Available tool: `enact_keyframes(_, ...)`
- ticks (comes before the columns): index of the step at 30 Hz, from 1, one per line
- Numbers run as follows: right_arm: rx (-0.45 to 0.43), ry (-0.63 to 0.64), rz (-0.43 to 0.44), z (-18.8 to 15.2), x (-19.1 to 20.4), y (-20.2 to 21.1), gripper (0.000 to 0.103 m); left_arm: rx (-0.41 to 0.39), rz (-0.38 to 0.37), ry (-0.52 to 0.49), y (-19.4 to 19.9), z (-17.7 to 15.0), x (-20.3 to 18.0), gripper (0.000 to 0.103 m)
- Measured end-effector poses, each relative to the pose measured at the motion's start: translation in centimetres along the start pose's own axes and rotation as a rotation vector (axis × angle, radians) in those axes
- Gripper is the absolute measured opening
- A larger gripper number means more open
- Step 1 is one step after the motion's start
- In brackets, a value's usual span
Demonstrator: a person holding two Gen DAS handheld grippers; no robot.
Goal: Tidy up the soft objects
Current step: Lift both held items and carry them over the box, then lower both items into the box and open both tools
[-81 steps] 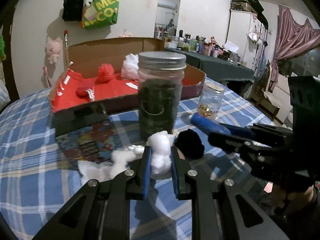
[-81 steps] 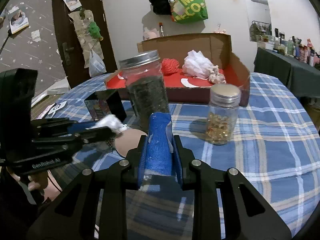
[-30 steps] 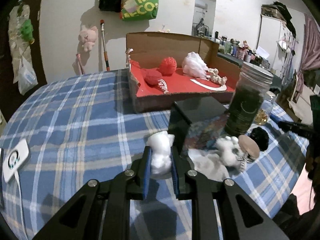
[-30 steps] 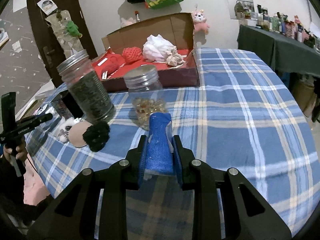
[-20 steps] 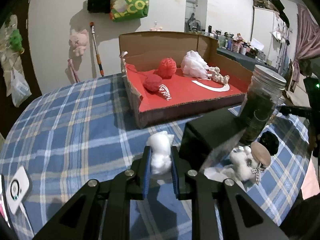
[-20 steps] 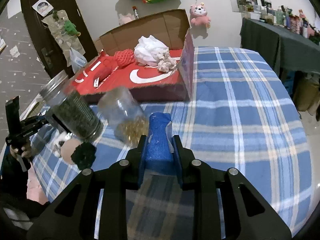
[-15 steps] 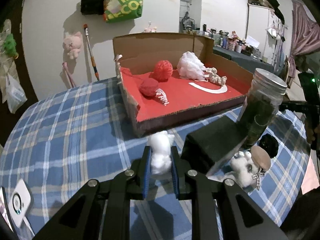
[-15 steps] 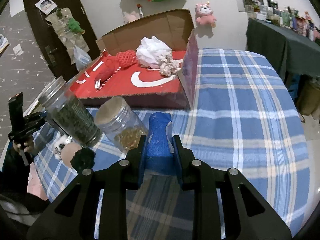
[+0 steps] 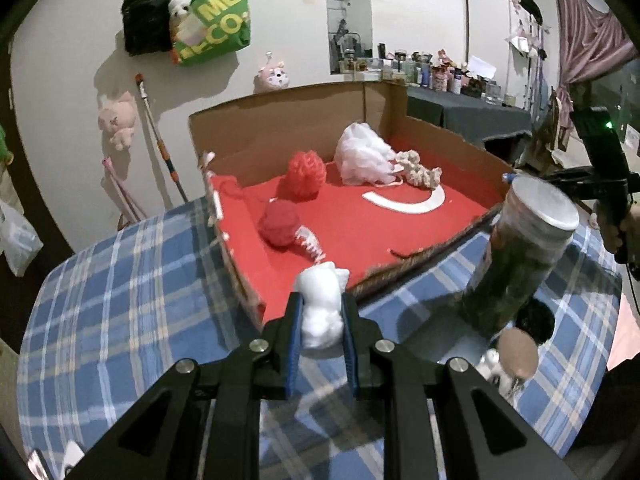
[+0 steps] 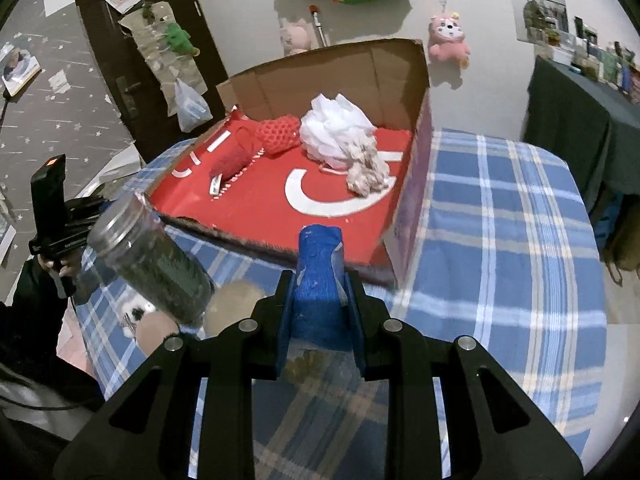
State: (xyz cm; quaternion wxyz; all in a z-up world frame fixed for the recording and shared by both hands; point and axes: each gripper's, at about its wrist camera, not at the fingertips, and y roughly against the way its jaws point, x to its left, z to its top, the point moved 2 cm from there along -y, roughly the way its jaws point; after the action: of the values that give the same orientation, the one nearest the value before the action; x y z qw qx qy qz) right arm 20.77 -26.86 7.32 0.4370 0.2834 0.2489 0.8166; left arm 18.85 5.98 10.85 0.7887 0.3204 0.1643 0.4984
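Between my left jaws I have a white fluffy cotton lump (image 9: 321, 310), pinched at its lower half with its top bulging out above the tips. Between my right jaws sits a blue foam roll (image 10: 319, 280), upright and squeezed on both sides. Just ahead of both pairs of jaws lies the open red-lined cardboard box (image 9: 420, 236). Inside it, farther ahead, I see two red yarn balls (image 9: 303, 176), a white mesh pouf (image 9: 362, 156) and a beige knitted piece (image 9: 420, 171) touching the pouf. Low to the right of my left jaws, a black pom-pom (image 9: 536, 322) rests on the surface.
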Motion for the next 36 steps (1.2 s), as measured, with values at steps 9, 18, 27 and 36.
enact_keyframes(9,0.016,0.09,0.025,4.4,1.8,-2.2,0.024,0.056,-0.056,-0.029,-3.8,5.2,-1.5,0.019)
enact_keyframes(18,0.108,0.179,0.012,9.1,4.4,-8.4,0.024,0.197,-0.05,-0.071,-10.4,9.3,-3.7,0.02)
enact_keyframes(27,0.267,0.248,-0.082,11.5,4.0,-15.6,0.024,0.318,-0.008,-0.096,-16.0,10.9,-3.6,0.02)
enact_keyframes(36,0.332,0.265,-0.11,11.8,3.5,-18.5,0.024,0.373,0.009,-0.076,-19.0,10.7,-3.0,0.022)
